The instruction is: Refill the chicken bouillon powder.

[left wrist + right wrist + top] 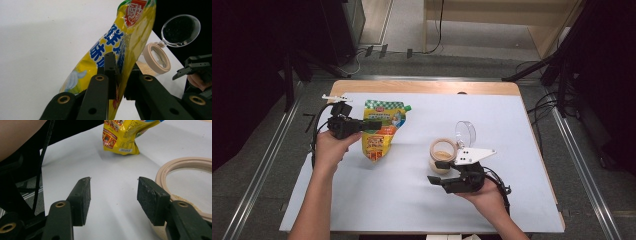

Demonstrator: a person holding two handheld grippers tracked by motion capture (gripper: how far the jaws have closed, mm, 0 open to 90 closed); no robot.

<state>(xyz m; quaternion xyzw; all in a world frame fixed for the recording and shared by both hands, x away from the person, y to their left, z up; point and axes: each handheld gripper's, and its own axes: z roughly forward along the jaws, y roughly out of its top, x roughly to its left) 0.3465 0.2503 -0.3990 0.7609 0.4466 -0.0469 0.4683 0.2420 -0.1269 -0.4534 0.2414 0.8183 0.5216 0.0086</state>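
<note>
The left tongs (373, 124) are closed on the yellow pouch (382, 131), pinching its side about halfway up; the pouch hangs left of the jar (442, 155), with its lower end at or just above the white table (412, 200) and its green spout end farther from the person. In the left gripper view the jaws squeeze the film of the pouch (117, 45) flat between them. The right tongs (439, 171) stand wide open and hold nothing, just beside the jar on the near side; in the right gripper view the jar's beige rim (185, 165) lies against the right jaw. The jar's clear hinged lid (465, 133) stands flipped up behind its mouth, and a layer of pale powder shows at the bottom. To do this step well, the right tongs should likely close on the jar's wall to steady it before the pouch is carried over the mouth. The lid should stay tipped back, and the pouch grip firm but not crushing, lest the contents squirt out.
</note>
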